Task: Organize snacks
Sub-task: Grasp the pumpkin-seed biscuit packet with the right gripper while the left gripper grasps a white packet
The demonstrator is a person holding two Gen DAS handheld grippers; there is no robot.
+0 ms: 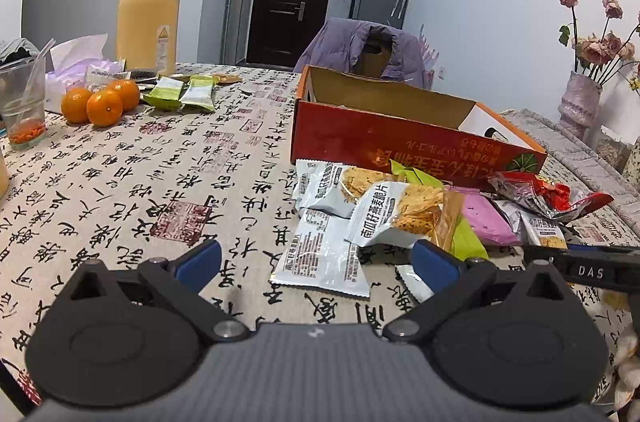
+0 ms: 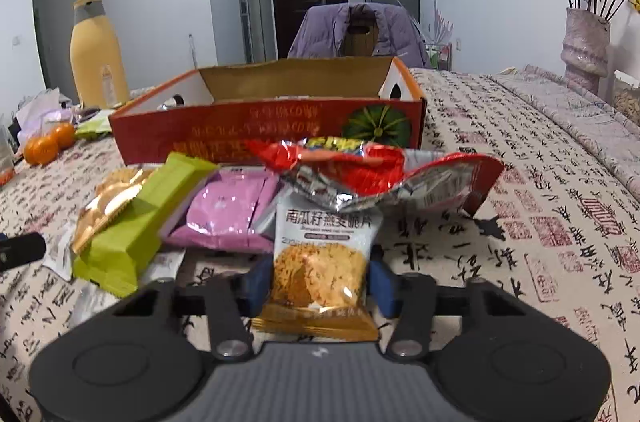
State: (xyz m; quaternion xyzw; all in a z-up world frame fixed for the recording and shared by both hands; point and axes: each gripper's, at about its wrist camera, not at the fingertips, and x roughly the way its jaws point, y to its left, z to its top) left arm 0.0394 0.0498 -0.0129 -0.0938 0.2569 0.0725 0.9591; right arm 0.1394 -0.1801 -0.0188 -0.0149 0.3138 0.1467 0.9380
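The right gripper (image 2: 318,286) is clamped on a white oat crisp packet (image 2: 320,262) at the near edge of the snack pile, just in front of the open orange box (image 2: 264,126). The left gripper (image 1: 316,258) hangs spread wide over another white packet (image 1: 320,258), gripping nothing. My worry: the red foil bag (image 2: 360,170) lies over the held packet's top, so lifting could drag it off. Slippery wrapper too, might squirt out.
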